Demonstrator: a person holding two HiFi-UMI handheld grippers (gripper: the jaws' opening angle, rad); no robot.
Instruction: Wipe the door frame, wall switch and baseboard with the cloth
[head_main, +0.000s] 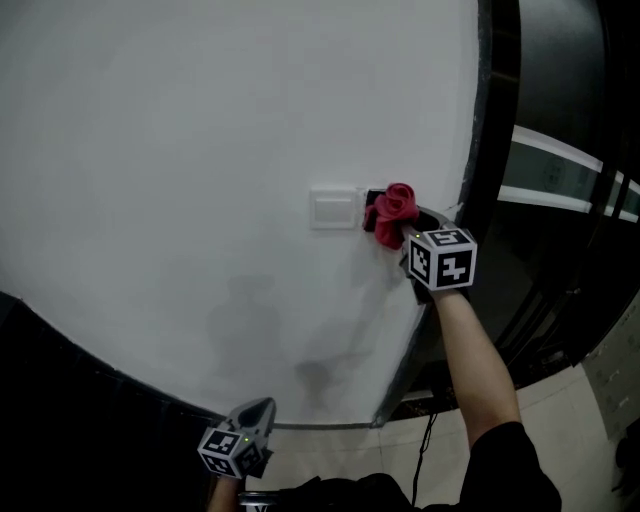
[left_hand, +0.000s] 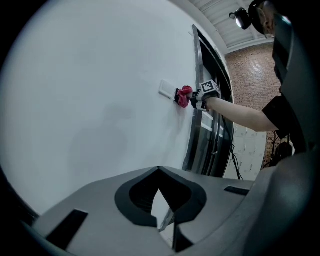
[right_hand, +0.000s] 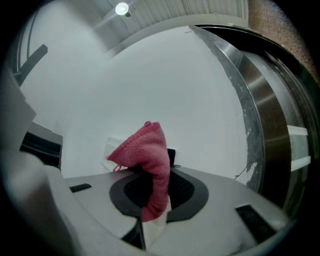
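A white wall switch is set in the white wall, with a small black plate just to its right. My right gripper is shut on a bunched red cloth and holds it against that black plate, close to the dark door frame. In the right gripper view the cloth stands up between the jaws of the right gripper and hides part of the switch. My left gripper hangs low near the baseboard, shut and empty; its tips meet.
The metal edge of the door frame runs down the wall's right side, with dark glass panels beyond it. A cable hangs by the frame's foot. A pale tiled floor lies at the lower right.
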